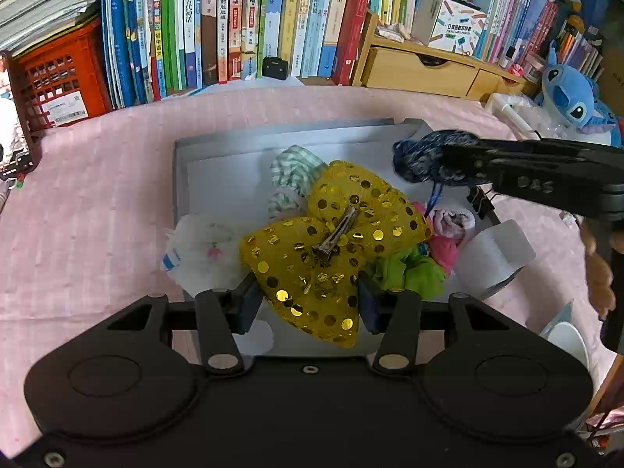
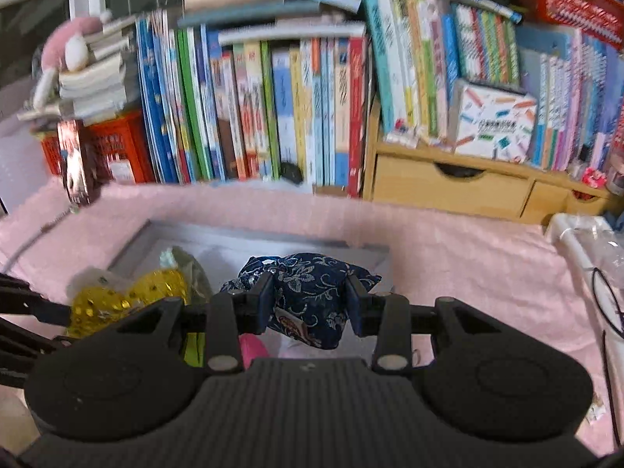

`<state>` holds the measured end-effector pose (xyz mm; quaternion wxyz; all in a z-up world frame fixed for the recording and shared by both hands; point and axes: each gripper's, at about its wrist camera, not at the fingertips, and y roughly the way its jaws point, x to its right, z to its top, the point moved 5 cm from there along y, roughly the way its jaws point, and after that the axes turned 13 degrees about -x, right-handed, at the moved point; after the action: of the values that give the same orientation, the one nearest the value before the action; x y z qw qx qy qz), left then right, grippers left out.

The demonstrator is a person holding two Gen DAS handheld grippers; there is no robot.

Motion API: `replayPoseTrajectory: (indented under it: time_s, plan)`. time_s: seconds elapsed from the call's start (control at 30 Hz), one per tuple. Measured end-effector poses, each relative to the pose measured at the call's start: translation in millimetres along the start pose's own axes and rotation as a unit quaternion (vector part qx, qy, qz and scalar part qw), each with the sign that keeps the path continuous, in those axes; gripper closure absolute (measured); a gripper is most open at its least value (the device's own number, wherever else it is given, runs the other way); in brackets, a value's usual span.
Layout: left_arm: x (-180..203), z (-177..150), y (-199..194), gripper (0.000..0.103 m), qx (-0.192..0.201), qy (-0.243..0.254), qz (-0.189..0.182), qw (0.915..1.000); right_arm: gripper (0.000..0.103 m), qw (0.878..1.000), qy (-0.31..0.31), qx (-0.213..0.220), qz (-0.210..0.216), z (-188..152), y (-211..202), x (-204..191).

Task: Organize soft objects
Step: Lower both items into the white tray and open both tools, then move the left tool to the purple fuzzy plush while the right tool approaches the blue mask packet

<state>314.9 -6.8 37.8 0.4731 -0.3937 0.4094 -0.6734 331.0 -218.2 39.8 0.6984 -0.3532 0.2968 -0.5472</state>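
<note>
Left wrist view shows the left tongs (image 1: 310,300) clamped on one yellow sequined bow (image 1: 331,249), their two blue pads pressed into its lower lobe, a metal clip on its middle. The bow hangs over the near part of a grey tray (image 1: 218,148), above the pile inside it. The right tongs (image 2: 310,304) are closed on one dark blue floral pouch (image 2: 308,296), gripped at both sides and held over the tray's right portion; from the left wrist view they reach in from the right.

Counted in the tray: one green-striped cloth (image 1: 292,171), one white fluffy piece (image 1: 199,249), one green scrunchie (image 1: 409,273), one pink item (image 1: 444,251) and one pale rolled sock (image 1: 454,220). A white roll (image 1: 495,257) sits at the tray's right edge.

The tray's far-left floor is bare. Pink cloth covers the table (image 1: 97,202) around it, broad on the left; a row of books (image 1: 234,19) and a wooden drawer unit (image 1: 421,70) line the far edge.
</note>
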Motion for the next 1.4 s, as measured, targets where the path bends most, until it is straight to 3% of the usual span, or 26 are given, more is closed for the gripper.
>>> replayPoseTrajectory:
  time_s: [0.33,0.57,0.87,1.2,1.4]
  plan:
    - [1.3,-0.8,8.0,0.053,-0.010,0.003,-0.001,0.9999,0.059,0.999,-0.008,-0.053,-0.007,-6.0,32.2,-2.5]
    - [1.0,-1.5,9.8,0.045,-0.020,-0.003,-0.004,0.9998,0.055,0.998,-0.018,-0.065,-0.001,-7.8,35.8,-5.1]
    - [0.8,-4.3,0.4,0.032,-0.008,-0.002,0.003,1.0000,0.036,0.998,-0.010,-0.056,0.014,-8.2,26.8,-1.0]
    - [3.6,-11.6,-21.7,0.027,0.021,0.005,0.013,0.9997,0.031,0.999,-0.002,-0.034,0.025,-9.2,5.9,0.3]
    - [10.0,-21.3,-41.9,0.024,0.048,0.011,-0.001,0.9988,0.026,0.999,-0.009,-0.006,0.033,-17.3,-19.4,-1.6]
